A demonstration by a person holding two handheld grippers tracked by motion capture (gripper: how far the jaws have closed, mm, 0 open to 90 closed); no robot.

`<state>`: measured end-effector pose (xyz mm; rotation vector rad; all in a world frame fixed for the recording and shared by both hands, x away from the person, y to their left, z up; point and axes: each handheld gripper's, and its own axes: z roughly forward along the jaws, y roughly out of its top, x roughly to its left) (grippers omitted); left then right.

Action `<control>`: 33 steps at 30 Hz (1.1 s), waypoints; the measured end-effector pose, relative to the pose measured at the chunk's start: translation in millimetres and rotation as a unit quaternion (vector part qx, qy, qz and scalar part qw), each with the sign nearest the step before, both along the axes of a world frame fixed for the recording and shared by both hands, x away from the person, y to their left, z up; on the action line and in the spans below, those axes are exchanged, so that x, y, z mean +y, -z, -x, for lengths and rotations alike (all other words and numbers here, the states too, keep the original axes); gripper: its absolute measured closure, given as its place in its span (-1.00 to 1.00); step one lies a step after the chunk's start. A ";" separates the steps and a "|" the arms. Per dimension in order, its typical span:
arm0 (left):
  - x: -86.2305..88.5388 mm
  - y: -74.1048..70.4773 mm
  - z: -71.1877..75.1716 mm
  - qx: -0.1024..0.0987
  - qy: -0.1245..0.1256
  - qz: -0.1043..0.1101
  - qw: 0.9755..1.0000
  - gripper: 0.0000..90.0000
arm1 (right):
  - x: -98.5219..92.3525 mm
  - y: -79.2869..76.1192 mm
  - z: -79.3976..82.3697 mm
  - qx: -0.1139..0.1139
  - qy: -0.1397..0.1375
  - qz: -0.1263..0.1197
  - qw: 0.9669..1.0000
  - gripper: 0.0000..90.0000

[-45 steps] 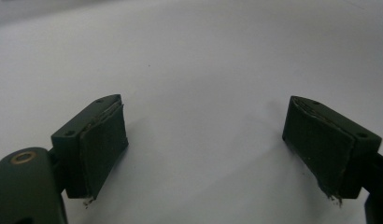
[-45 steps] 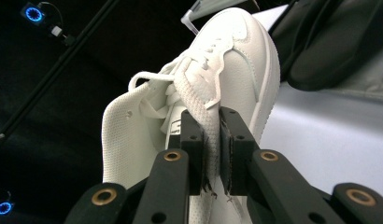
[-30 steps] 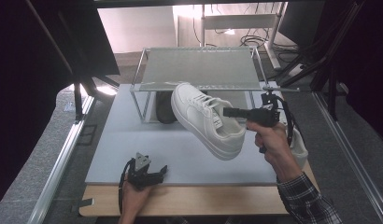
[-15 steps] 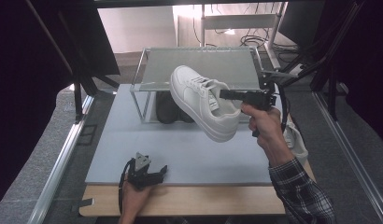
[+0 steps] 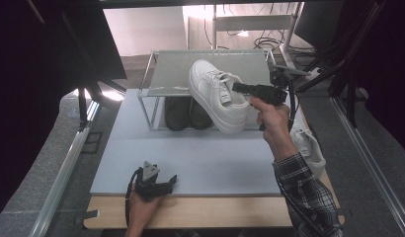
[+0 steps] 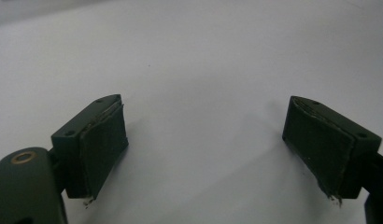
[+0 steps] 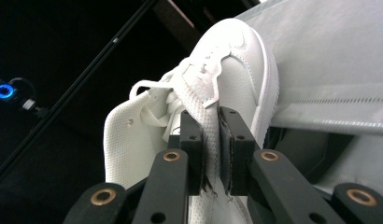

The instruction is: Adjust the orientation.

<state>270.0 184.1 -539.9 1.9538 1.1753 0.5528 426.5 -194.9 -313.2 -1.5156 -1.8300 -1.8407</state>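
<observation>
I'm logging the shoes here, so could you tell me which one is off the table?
The white sneaker clamped in the right gripper, raised before the rack. The dark pair stands under the rack, and another white shoe lies by the table's right edge.

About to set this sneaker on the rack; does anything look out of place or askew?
The white sneaker hangs tilted, toe over the rack's top shelf, pinched by the right gripper on its side wall alone. Its mate lies at the table's right edge. The left gripper rests open on the mat.
</observation>
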 end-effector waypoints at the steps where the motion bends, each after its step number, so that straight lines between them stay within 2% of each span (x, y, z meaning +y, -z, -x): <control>1: 0.0 0.0 0.0 0.000 0.000 0.000 1.000 -0.71 | 1.5 -0.4 -2.7 0.000 0.007 0.001 1.000 0.79; 17: 0.2 -0.2 0.1 0.001 0.000 -0.003 1.000 -0.71 | 15.3 3.4 -35.0 0.019 0.057 0.010 0.998 0.77; 23: 0.1 -0.2 0.1 0.001 0.000 -0.003 1.000 -0.71 | 23.0 -0.1 -38.2 0.009 0.061 0.024 0.998 0.67; 29: 0.0 -0.2 0.1 0.001 0.000 -0.002 1.000 -0.71 | 20.6 2.6 -41.6 0.006 0.052 0.004 0.999 0.51; 33: 0.0 -0.2 0.1 0.001 0.000 -0.002 1.000 -0.71 | 20.2 3.2 -41.8 0.002 0.048 0.001 0.999 0.34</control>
